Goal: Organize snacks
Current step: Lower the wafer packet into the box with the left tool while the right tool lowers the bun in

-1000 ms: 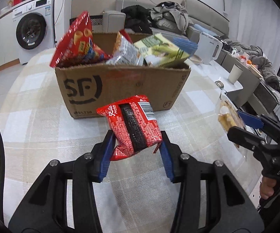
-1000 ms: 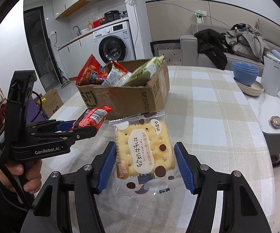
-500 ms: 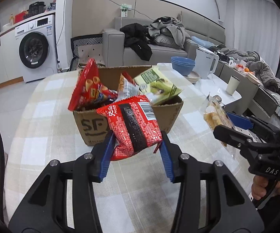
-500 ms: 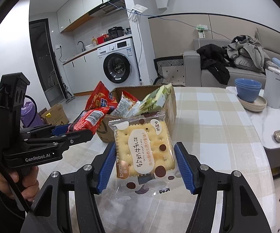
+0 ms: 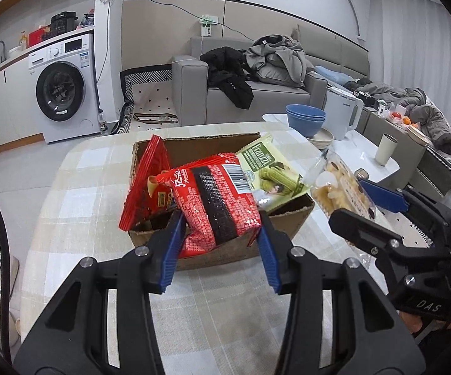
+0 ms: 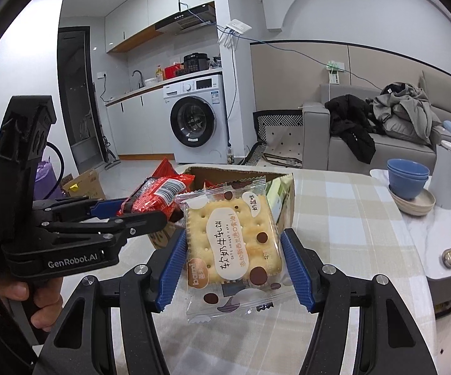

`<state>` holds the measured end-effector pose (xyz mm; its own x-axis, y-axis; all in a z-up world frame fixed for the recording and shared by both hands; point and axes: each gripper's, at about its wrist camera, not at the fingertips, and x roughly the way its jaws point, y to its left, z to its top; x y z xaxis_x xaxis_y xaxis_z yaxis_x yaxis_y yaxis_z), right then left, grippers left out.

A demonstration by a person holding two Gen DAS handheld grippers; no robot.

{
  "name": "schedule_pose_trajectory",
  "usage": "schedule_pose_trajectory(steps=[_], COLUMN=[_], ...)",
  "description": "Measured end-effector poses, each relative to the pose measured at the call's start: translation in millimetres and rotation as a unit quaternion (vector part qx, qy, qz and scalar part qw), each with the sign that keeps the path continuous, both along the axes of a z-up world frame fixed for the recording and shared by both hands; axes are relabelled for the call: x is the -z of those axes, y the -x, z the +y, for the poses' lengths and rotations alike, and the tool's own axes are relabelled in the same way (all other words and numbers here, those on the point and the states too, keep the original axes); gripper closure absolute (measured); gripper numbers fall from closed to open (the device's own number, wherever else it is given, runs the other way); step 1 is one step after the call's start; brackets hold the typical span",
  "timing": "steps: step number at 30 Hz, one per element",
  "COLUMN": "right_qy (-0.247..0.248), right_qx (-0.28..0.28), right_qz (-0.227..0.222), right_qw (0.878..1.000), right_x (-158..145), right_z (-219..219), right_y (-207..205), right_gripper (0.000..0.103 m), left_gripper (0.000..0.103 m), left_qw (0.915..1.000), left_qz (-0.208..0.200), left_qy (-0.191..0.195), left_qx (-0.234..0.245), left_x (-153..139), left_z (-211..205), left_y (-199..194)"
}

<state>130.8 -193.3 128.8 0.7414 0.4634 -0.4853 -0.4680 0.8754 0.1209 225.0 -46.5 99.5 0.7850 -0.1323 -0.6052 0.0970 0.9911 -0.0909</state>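
Now that you've lifted both hands off the table [image 5: 78,187], the box [image 5: 225,250] sits lower in both views and you look down into it instead of at its side. Left gripper [image 5: 219,243] is clamped narrow on the red pack [image 5: 216,200], carried in the air just at the box's near wall. Right gripper [image 6: 231,262] is closed at mid width on the cracker pack [image 6: 231,234], pads pressing both edges, also airborne, near the box's right side as the left view shows it. Neither grip has shifted; both packs sit in the jaws as they did a second ago. Box already has a red bag [image 5: 147,181] leaning at the left and a green pack [image 5: 272,175] at the right, with a gap near the front middle. My read: you're in the carry phase, both drops not yet done. Put the red pack in first, since the two grippers are close and could clash over the opening.
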Motion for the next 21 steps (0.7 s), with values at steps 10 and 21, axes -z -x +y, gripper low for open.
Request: schedule_pose_trajectory(steps=[10,21], right_qy=[0.001,0.032], right_qx=[0.0,0.007], right_qz=[0.003,0.013], right_qw=[1.0,0.999], right_x=[0.7,13.6], right_z=[15.6,33.5], right_y=[-32.8,-68.4], right_gripper=[0.041,0.041], left_gripper=[0.06,0.06], left_qw=[0.9999,0.999], left_qz=[0.008,0.005], left_qy=[-0.006,-0.043], left_qx=[-0.01,-0.012], left_x=[10.6,20.7], left_z=[-0.1,-4.8], left_y=[-43.7,-75.7])
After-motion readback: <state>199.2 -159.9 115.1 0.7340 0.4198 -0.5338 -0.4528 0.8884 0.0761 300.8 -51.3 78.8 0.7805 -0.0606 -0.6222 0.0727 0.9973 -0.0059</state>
